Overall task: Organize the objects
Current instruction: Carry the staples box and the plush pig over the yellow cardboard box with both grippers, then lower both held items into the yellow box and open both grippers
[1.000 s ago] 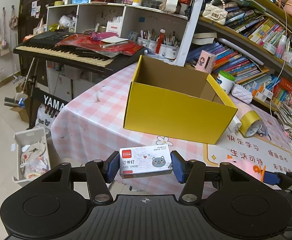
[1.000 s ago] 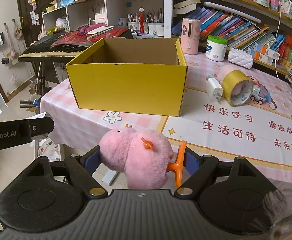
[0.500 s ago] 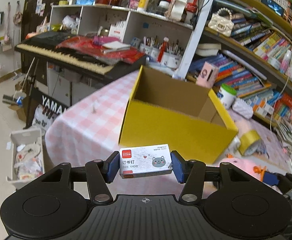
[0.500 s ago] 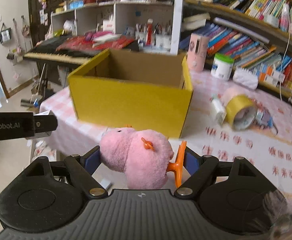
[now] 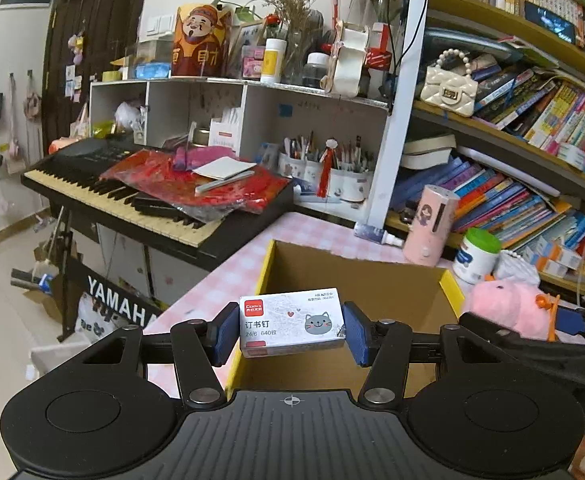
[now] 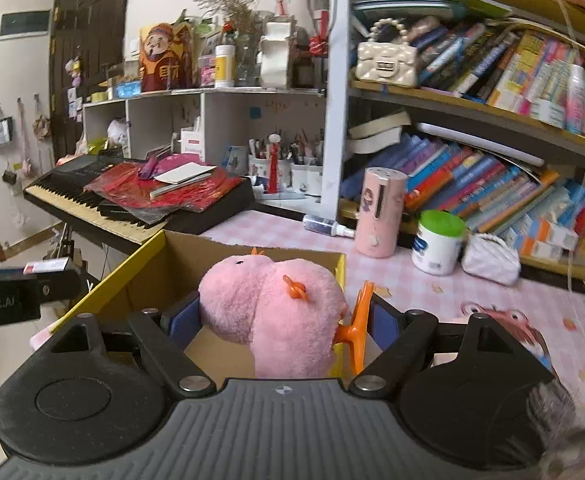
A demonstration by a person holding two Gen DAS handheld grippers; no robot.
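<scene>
You're at the drop step: both loads hang over the open yellow box (image 5: 356, 280). Right gripper (image 6: 286, 320) is clamped on the pink plush (image 6: 276, 304), at 3 o'clock of your left gripper (image 5: 290, 330), which pinches the staple box (image 5: 290, 322). Next: lower, then spread both.

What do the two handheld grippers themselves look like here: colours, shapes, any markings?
Both match: the left gripper and right gripper have matte black bodies with a ribbed centre plate, a small crosshair mark, two round discs, silver pivot bolts and blue pads. The left gripper's side carries partly cut-off white lettering. No cables show.
</scene>
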